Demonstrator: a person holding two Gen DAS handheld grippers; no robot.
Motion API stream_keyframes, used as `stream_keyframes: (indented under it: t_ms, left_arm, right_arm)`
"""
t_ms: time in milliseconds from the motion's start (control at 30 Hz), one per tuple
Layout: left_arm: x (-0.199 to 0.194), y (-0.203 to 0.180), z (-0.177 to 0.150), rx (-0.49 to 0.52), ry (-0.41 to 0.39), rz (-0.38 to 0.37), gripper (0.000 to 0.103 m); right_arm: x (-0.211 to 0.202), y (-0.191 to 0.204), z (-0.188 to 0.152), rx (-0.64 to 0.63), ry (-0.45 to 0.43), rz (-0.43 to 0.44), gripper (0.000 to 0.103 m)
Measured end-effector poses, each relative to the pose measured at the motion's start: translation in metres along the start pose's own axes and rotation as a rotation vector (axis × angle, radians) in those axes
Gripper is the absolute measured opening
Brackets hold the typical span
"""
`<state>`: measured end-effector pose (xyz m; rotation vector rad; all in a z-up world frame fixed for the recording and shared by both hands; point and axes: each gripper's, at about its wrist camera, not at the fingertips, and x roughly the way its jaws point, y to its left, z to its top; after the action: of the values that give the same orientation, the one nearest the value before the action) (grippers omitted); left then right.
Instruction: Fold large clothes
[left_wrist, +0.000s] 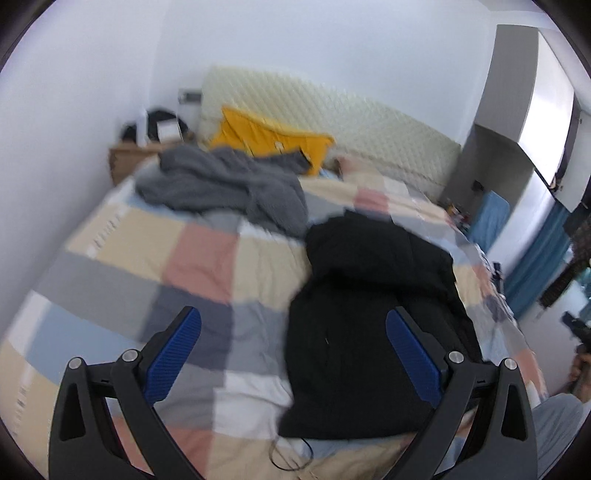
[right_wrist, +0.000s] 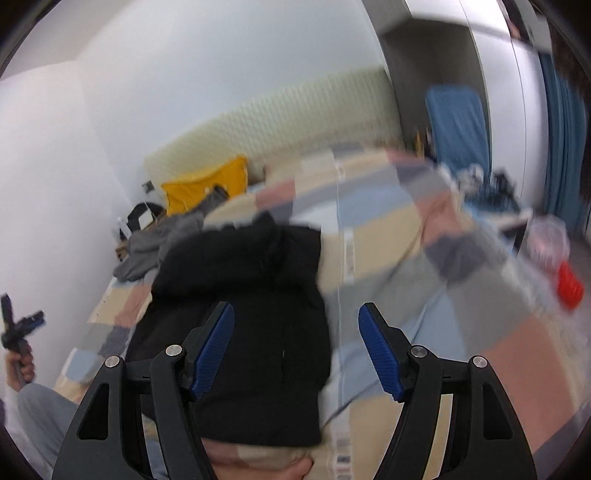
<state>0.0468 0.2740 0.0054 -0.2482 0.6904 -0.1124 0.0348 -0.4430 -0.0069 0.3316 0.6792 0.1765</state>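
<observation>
A black padded jacket lies folded on the checked bedspread near the bed's front edge; it also shows in the right wrist view. A grey fleece garment lies crumpled farther back, and a yellow garment leans on the headboard. My left gripper is open and empty above the bed, at the jacket's left edge. My right gripper is open and empty above the jacket's right edge. The left gripper also shows in the right wrist view, held in a hand at far left.
A cream quilted headboard stands at the back. A wooden nightstand with dark items is at the back left. A grey wardrobe and blue curtain are on the right. A red object sits beside the bed.
</observation>
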Motion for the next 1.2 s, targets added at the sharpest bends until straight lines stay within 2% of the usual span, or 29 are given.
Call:
stream_keyframes:
  t_ms: [167, 333, 467, 567, 667, 733, 800, 833, 867, 1033, 1100, 1200]
  left_arm:
    - [0.061, 0.004, -0.036, -0.093, 0.131, -0.087, 0.1]
    - [0.114, 0.015, -0.075, -0.219, 0.251, -0.197, 0.098]
    - [0.151, 0.031, -0.109, -0.336, 0.358, -0.257, 0.093]
    - [0.171, 0.043, -0.125, -0.397, 0.411, -0.292, 0.093]
    - [0.188, 0.051, -0.138, -0.409, 0.462, -0.273, 0.093]
    - [0.195, 0.053, -0.144, -0.434, 0.474, -0.298, 0.092]
    - [0.201, 0.05, -0.149, -0.444, 0.491, -0.333, 0.083]
    - [0.203, 0.046, -0.15, -0.443, 0.501, -0.357, 0.07]
    - [0.206, 0.042, -0.152, -0.435, 0.511, -0.377, 0.067]
    - [0.192, 0.019, -0.146, -0.331, 0.476, -0.414, 0.059]
    - [0.189, 0.019, -0.145, -0.324, 0.469, -0.435, 0.059]
    - [0.196, 0.02, -0.147, -0.313, 0.48, -0.379, 0.056]
  right_arm:
    - [0.052, -0.019, -0.05, 0.1, 0.124, 0.118, 0.069]
    - [0.09, -0.018, -0.083, 0.125, 0.239, 0.156, 0.069]
    - [0.117, -0.025, -0.106, 0.208, 0.307, 0.197, 0.069]
    - [0.138, -0.029, -0.122, 0.244, 0.372, 0.185, 0.069]
    - [0.147, -0.033, -0.126, 0.257, 0.374, 0.185, 0.069]
    - [0.154, -0.038, -0.127, 0.295, 0.378, 0.2, 0.069]
    - [0.158, -0.039, -0.127, 0.319, 0.39, 0.211, 0.07]
    - [0.158, -0.038, -0.126, 0.321, 0.398, 0.214, 0.071]
    - [0.157, -0.036, -0.124, 0.318, 0.402, 0.213, 0.071]
    - [0.152, -0.029, -0.119, 0.299, 0.389, 0.28, 0.072]
    - [0.152, -0.031, -0.118, 0.263, 0.37, 0.213, 0.072]
    - [0.157, -0.04, -0.118, 0.224, 0.367, 0.134, 0.072]
